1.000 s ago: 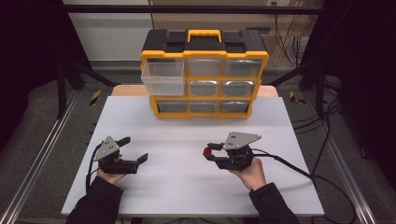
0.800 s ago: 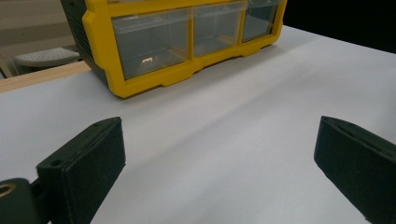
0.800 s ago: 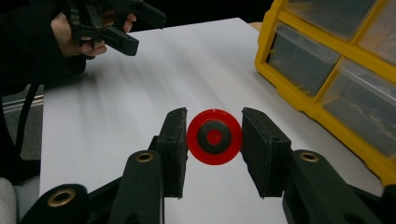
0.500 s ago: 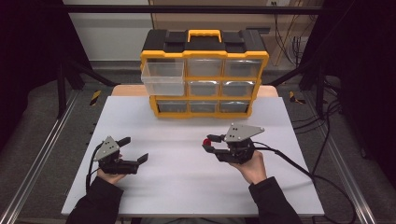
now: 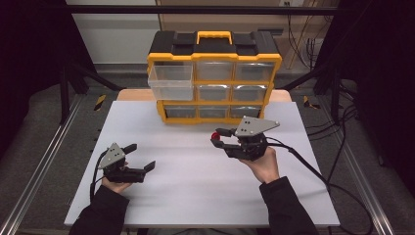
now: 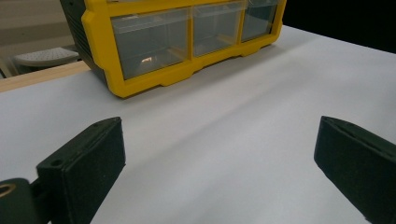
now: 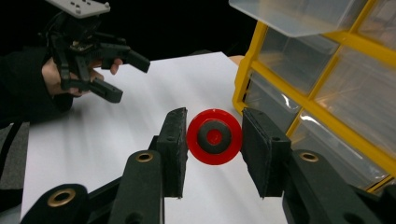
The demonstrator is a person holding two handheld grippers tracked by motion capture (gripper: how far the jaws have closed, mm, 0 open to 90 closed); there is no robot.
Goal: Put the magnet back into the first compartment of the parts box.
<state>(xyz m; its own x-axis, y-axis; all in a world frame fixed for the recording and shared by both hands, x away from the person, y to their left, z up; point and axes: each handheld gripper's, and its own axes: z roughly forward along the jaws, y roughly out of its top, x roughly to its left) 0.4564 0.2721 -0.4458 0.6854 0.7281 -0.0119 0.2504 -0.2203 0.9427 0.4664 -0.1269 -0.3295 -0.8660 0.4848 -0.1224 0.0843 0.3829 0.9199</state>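
From above, I see my right gripper clamped on a small red disc, lifted over the white table just in front of the yellow drawer cabinet, whose top-left drawer is pulled out. My left gripper rests wide open, well apart. My left gripper view shows the jaws spread over bare table. My right gripper view shows the disc pinched between both pads. I can read no writing.

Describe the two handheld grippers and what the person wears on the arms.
Both the left gripper and the right gripper are black, each with two blocky black jaws faced with dark pads. A grey three-cornered plate with small holes sits on top of each. Brass-coloured pivot rings mark the jaw arms. A black cable trails from each. The sleeves are black.
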